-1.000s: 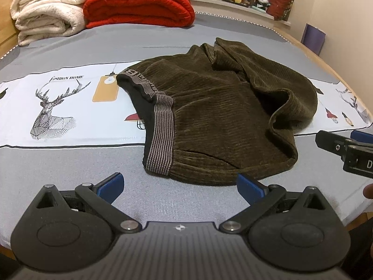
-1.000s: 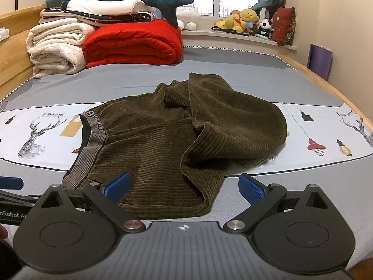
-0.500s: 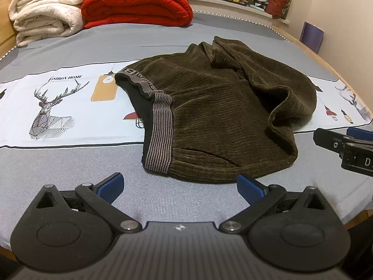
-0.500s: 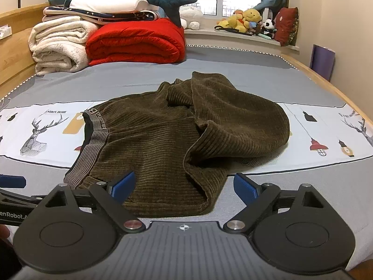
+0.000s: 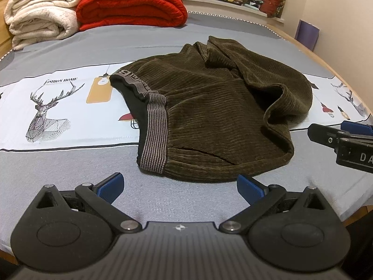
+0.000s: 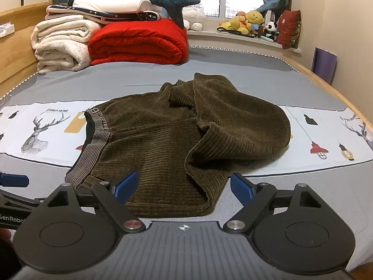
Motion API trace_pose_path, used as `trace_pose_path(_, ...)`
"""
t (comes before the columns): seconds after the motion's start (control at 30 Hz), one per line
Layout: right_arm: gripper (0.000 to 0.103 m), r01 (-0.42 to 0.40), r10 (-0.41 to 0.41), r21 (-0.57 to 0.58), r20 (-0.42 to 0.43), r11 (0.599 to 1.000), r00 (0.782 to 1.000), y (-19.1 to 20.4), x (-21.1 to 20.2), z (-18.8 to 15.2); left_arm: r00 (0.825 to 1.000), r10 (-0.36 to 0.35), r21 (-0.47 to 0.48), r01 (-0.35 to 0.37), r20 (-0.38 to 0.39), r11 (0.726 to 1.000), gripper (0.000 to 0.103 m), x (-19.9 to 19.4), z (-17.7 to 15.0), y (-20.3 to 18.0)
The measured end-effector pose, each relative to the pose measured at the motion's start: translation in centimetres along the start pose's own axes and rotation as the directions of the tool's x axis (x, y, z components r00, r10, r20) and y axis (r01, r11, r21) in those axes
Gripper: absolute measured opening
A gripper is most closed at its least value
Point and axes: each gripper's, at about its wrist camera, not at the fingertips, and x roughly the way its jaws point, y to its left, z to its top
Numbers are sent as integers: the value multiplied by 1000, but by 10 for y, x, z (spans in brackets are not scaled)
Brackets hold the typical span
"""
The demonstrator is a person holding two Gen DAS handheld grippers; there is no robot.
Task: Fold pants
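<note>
Brown corduroy pants [image 5: 209, 121] lie bunched mid-bed on the printed sheet [image 5: 70, 107], waistband [image 5: 155, 135] toward my left, legs heaped over to the right, so nothing is folded yet. Left tongs [image 5: 179, 184] spread, empty, parked just short of the waistband corner, likely the first pick point. Right tongs [image 6: 184, 187] closing but wide apart, near hem between them, pads not pressing it. No containers here; only folded blankets [image 6: 137, 42] stacked at the headboard.
</note>
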Motion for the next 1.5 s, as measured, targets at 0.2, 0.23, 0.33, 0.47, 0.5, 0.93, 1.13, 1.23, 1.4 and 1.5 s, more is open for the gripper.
trace_pose_path(0.2, 84, -2, 2, -17, 11, 1000, 1000, 3, -2, 0, 1000, -4, -9, 5, 25, 1000, 103, -3, -1, 1)
trace_pose_path(0.23, 84, -2, 2, -17, 12, 1000, 1000, 3, -2, 0, 1000, -3, -9, 3, 31, 1000, 103, -4, -1, 1)
trace_pose_path(0.33, 84, -1, 1, -17, 16, 1000, 1000, 3, -3, 1, 998, 10, -3, -10, 63, 1000, 103, -6, -1, 0)
trace_pose_path(0.47, 83, 0, 0, -17, 17, 1000, 1000, 3, -3, 1, 995, 10, 6, -11, 100, 1000, 102, -10, -1, -1)
trace_pose_path(0.5, 83, -1, 1, -18, 17, 1000, 1000, 3, -3, 1, 995, 4, 10, -5, 102, 1000, 99, -10, -1, -1)
trace_pose_path(0.93, 44, -24, 23, 24, 43, 999, 999, -7, -9, 6, 987, -161, 130, 163, -22, 978, 15, -8, 63, 45)
trace_pose_path(1.13, 46, -36, 35, 45, 20, 998, 999, -11, -5, 6, 985, -169, -13, 169, -19, 986, 16, 51, 81, 93)
trace_pose_path(1.23, 49, -28, 28, 41, 3, 999, 1000, -11, -1, 4, 965, -246, -228, 222, -85, 948, 28, 80, 95, 109)
trace_pose_path(1.4, 50, -40, 41, 37, -18, 999, 999, -9, 6, 4, 960, -242, -299, 191, -143, 935, 56, 110, 104, 107)
trace_pose_path(1.5, 51, -42, 42, 40, -18, 998, 999, -10, 9, 7, 954, -222, -315, 153, -199, 937, 65, 127, 103, 106)
